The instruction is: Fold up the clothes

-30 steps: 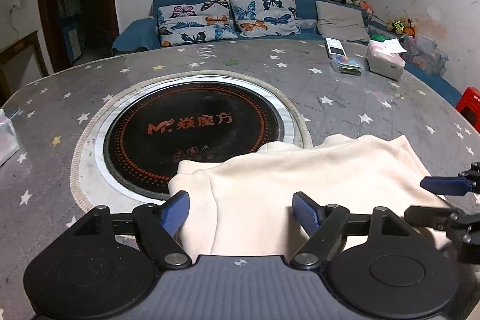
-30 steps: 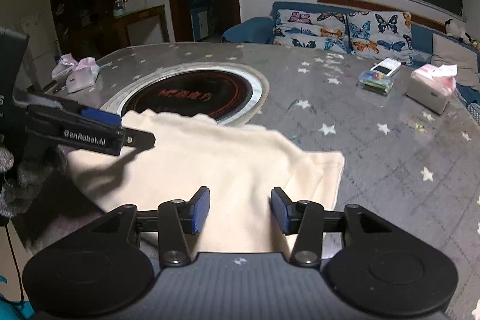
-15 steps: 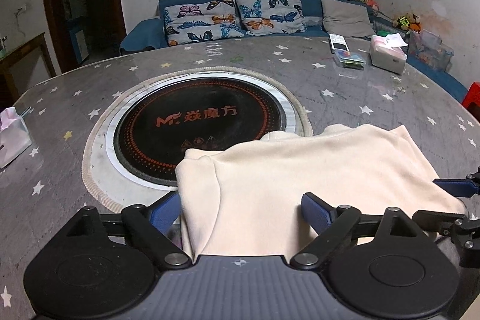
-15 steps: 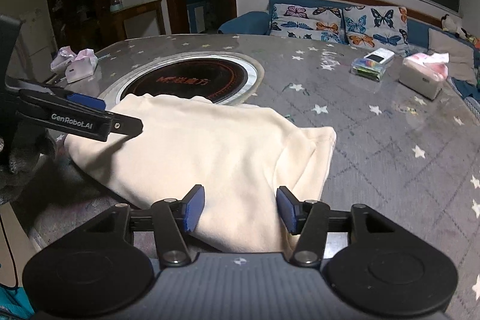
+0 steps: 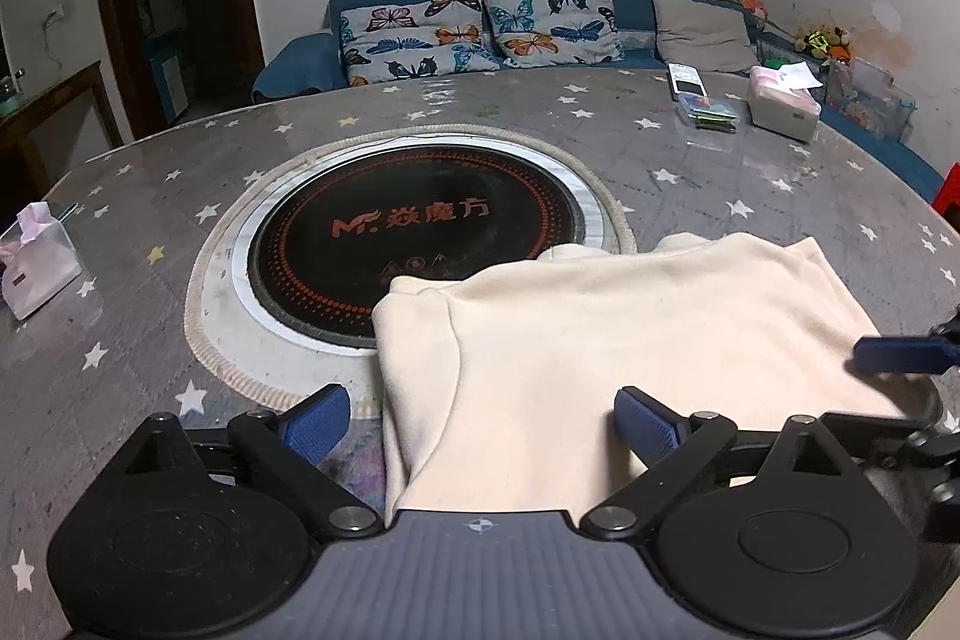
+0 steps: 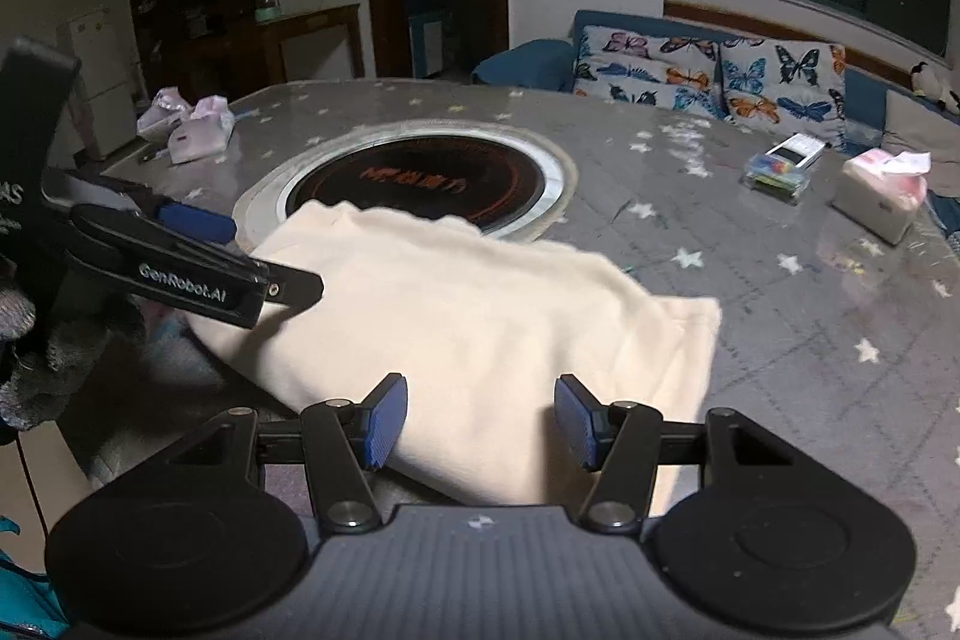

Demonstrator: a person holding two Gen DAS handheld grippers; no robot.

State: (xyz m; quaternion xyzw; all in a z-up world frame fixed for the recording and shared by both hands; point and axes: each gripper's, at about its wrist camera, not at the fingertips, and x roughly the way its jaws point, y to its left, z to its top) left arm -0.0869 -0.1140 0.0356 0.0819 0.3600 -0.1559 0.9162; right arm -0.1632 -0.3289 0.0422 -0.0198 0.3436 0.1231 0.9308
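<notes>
Cream garment (image 5: 630,340) lies folded at the table's (image 5: 150,196) 6 o'clock edge. Your left gripper (image 5: 480,421) and right gripper (image 6: 477,421) hover spread, holding nothing.

Cream garment (image 5: 630,340); star-speckled grey table (image 5: 690,160) (butterfly cushions (image 5: 480,28)).

Layout, left wrist view
Garment (image 5: 600,340) lower right on table (image 5: 150,196), overlapping cooktop (image 5: 414,232) at centre; tissue box (image 5: 783,109) upper right.

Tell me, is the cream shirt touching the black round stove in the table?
Touching. In the left wrist view, the cream shirt's far left corner lies over the near rim of the black round stove, hiding part of its orange dotted ring.
</notes>
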